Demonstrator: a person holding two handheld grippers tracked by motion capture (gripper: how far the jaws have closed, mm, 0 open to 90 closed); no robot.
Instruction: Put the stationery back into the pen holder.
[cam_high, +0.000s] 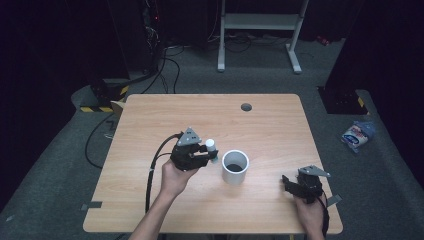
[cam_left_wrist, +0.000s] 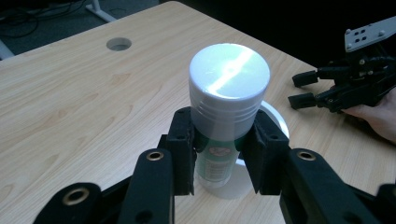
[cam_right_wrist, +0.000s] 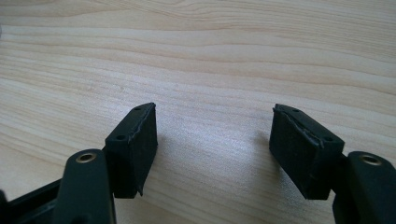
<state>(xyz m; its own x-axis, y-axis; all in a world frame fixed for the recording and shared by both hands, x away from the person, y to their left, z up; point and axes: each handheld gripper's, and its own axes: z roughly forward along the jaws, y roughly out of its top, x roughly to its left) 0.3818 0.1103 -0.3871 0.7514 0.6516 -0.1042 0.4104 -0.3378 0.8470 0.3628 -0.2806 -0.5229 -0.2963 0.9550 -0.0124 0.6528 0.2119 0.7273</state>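
A small bottle (cam_left_wrist: 228, 116) with a white cap and a green label is held upright in the left gripper (cam_left_wrist: 219, 154), the two jaws clamped on its body below the cap. In the high view the bottle (cam_high: 210, 145) is seen just beside a white cup (cam_high: 235, 167) near the middle of the table (cam_high: 270, 125), at the cup's left and not yet over its mouth. The step in hand is judged to be the carrying of the bottle to the cup. The right gripper (cam_right_wrist: 212, 149) is held low over bare wood at the table's near right, its jaws spread wide with nothing between them. For the next move, the bottle would need to be shifted over the rim, kept upright, lowered inside and only then released.
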